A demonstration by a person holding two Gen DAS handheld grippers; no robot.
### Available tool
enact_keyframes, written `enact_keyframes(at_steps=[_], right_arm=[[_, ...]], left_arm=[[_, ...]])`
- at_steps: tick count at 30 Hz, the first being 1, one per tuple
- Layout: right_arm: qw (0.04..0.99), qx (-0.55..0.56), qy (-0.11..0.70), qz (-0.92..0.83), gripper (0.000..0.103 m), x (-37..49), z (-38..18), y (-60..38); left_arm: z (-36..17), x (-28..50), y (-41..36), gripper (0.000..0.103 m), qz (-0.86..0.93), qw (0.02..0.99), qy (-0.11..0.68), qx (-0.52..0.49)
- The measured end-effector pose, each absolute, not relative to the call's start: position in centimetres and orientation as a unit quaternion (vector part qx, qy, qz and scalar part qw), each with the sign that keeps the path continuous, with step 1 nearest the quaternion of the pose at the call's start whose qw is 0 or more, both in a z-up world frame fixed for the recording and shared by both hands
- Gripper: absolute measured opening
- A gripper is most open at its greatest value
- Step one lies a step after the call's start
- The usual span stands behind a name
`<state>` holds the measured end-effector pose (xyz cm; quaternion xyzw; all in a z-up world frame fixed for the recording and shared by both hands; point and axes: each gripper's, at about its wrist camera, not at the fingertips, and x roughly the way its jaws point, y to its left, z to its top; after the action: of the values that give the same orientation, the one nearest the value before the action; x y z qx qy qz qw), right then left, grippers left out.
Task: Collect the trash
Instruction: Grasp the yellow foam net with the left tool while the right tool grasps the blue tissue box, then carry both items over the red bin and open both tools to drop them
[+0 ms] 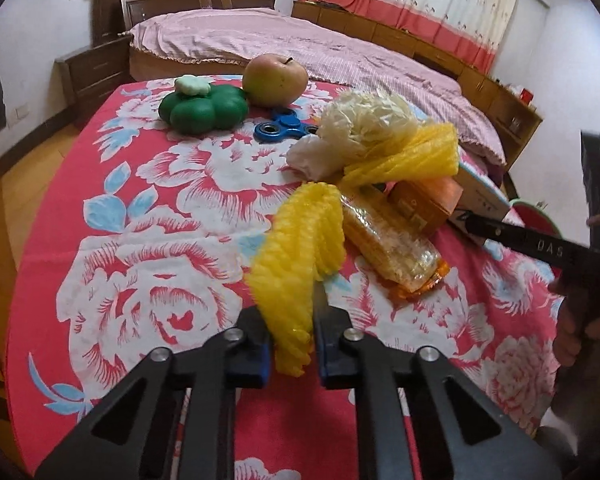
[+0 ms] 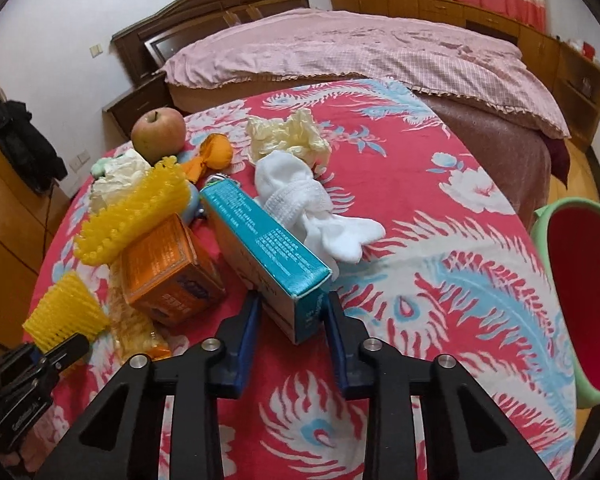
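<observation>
My left gripper (image 1: 292,320) is shut on a yellow foam fruit net (image 1: 296,256), which stands up between its blue pads. In the right wrist view the same net (image 2: 64,312) sits at the left with the left gripper (image 2: 56,354) below it. My right gripper (image 2: 292,312) is shut on the near end of a teal and white carton (image 2: 260,240) lying on the red flowered tablecloth (image 2: 440,280). A second yellow net (image 1: 412,156), an orange box (image 2: 164,272), a clear wrapper (image 1: 388,240) and crumpled white paper (image 1: 364,120) lie between the two grippers.
An apple (image 1: 276,80), a green flower-shaped toy (image 1: 204,108) and a blue fidget spinner (image 1: 288,126) sit at the table's far side. White socks (image 2: 312,208), crumpled cream paper (image 2: 288,136) and an orange balloon (image 2: 216,152) lie nearby. A green bin with red inside (image 2: 580,300) stands right of the table.
</observation>
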<state>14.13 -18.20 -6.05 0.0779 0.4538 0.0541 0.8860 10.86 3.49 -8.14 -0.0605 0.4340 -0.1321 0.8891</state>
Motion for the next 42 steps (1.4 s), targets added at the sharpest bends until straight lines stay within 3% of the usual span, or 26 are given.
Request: enact_keyframes(at_steps=[19, 30, 42], right_arm=[[0.909, 0.110, 0.394, 0.084, 0.023, 7.6, -2.1, -20.0], [0.928, 0.130, 0.346, 0.038, 0.023, 3.9, 1.7, -25.4], [0.923, 0.167, 0.338, -0.071, 0.024, 1.9, 0.6, -35.1]], left_arm=[[-3.9, 9.1, 2.8, 0.011, -0.145, 0.898, 0.403, -0.104], [0.2, 9.3, -3.9, 0.010, -0.203, 0.896, 0.387, -0.082], [0.6, 11.8, -15.3, 0.010, -0.275, 0.875, 0.399, -0.022]])
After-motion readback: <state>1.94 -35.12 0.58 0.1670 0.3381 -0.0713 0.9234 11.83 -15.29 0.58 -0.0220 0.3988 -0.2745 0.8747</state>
